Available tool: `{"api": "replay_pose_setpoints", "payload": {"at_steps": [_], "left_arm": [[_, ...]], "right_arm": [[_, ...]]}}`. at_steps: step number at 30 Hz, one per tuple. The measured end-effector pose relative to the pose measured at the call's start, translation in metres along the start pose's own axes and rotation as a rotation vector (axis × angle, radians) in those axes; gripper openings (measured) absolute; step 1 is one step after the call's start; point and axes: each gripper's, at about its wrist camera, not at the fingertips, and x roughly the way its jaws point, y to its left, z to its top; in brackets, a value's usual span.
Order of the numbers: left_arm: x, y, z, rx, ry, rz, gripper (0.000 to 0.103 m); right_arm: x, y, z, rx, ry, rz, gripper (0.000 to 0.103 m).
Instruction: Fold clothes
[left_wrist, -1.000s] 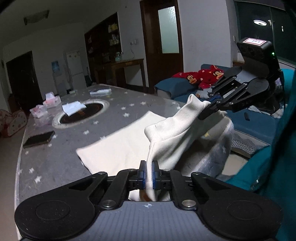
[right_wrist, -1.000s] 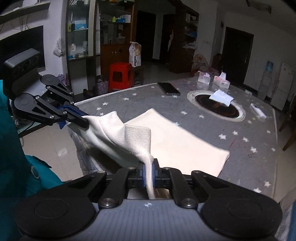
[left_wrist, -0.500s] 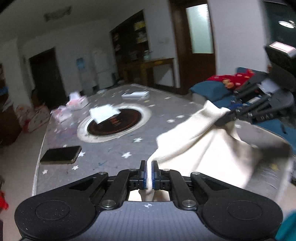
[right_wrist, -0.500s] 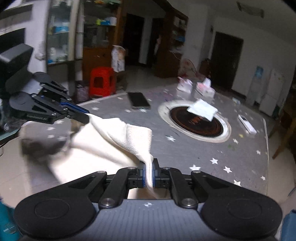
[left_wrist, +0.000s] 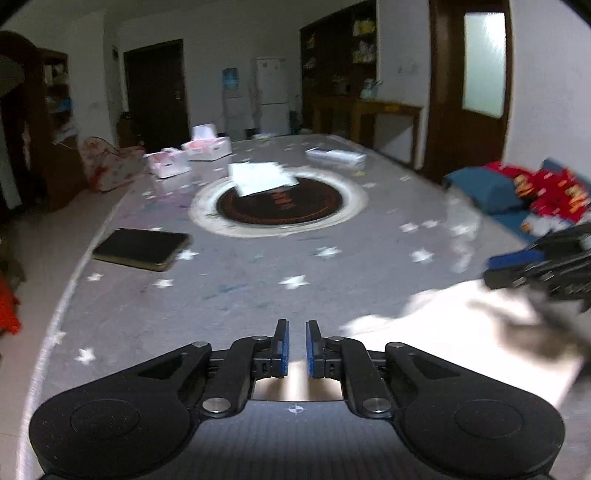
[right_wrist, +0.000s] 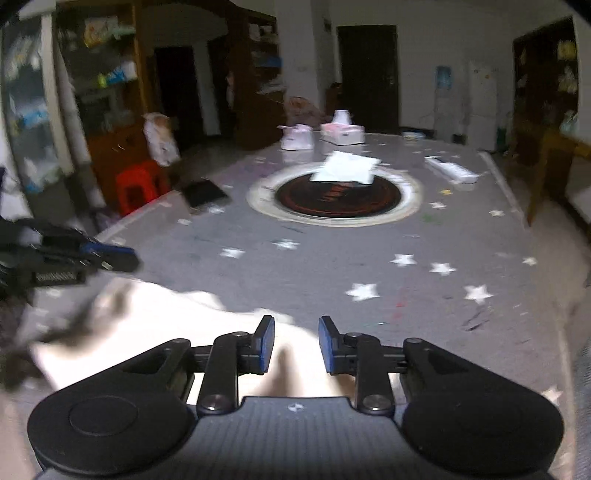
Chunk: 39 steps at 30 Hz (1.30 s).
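A cream cloth (left_wrist: 443, 332) lies flat on the grey star-patterned table (left_wrist: 229, 295), close to the near edge. My left gripper (left_wrist: 297, 332) hovers over the cloth's left end, its blue pads a narrow gap apart with nothing between them. In the right wrist view the cloth (right_wrist: 166, 317) spreads under and to the left of my right gripper (right_wrist: 296, 328), which stands open and empty. Each gripper shows in the other's view: the right gripper (left_wrist: 495, 271) at the cloth's far corner, the left gripper (right_wrist: 122, 258) blurred at the left.
A dark phone (left_wrist: 142, 249) lies near the table's left edge. Mid-table there is a round black inset (left_wrist: 280, 203) with a white paper (left_wrist: 258, 177) on it. Tissue boxes (left_wrist: 207, 147) and a white remote (left_wrist: 336, 157) sit farther back. A red stool (right_wrist: 138, 184) stands beside the table.
Both grippers carried the cloth's held edge forward over the table, lowered it and let go. They were shut on the cloth before and are open now, and the cloth lies flat.
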Motion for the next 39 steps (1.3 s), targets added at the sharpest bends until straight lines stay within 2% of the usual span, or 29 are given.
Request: {"api": "replay_pose_setpoints", "payload": {"at_steps": [3, 5, 8, 11, 14, 17, 20, 22, 25, 29, 33, 35, 39], "left_arm": [[0.001, -0.014, 0.001, -0.032, 0.024, -0.09, 0.013], [0.01, -0.019, 0.002, -0.046, 0.039, -0.097, 0.016], [0.033, -0.015, 0.004, -0.098, 0.092, -0.08, 0.018], [0.048, -0.004, 0.0, -0.137, 0.135, -0.025, 0.018], [0.043, 0.001, -0.002, -0.148, 0.127, -0.036, 0.021], [0.04, -0.001, -0.004, -0.127, 0.116, -0.036, 0.032], [0.041, -0.002, -0.005, -0.124, 0.113, -0.03, 0.032], [0.033, -0.001, -0.004, -0.126, 0.099, -0.023, 0.032], [0.012, 0.0, -0.008, -0.108, 0.06, -0.016, 0.032], [-0.025, -0.008, -0.023, -0.082, 0.014, -0.053, 0.03], [-0.036, -0.016, -0.046, -0.072, 0.038, -0.059, 0.027], [-0.035, -0.011, -0.057, -0.099, 0.057, -0.049, 0.024], [-0.045, 0.004, -0.064, -0.157, 0.049, -0.008, 0.027]], "right_arm": [[0.009, 0.01, 0.004, -0.001, 0.021, 0.049, 0.025], [0.018, 0.015, 0.006, -0.011, 0.032, 0.057, 0.025], [0.026, 0.018, 0.006, -0.016, 0.044, 0.046, 0.025], [0.035, 0.02, 0.006, -0.022, 0.056, 0.035, 0.025], [0.044, 0.022, 0.006, -0.028, 0.068, 0.024, 0.025], [0.047, 0.027, 0.007, -0.035, 0.067, 0.026, 0.025], [0.056, 0.031, 0.007, -0.046, 0.079, 0.023, 0.026], [0.062, 0.034, 0.005, -0.066, 0.089, 0.008, 0.025], [0.049, 0.041, 0.008, -0.087, 0.063, 0.006, 0.026], [0.034, 0.056, 0.007, -0.135, 0.036, 0.041, 0.026], [0.047, 0.067, -0.001, -0.14, 0.071, 0.06, 0.026], [0.056, 0.069, -0.006, -0.141, 0.083, 0.054, 0.028], [0.047, 0.074, -0.005, -0.17, 0.062, 0.043, 0.028]]}}
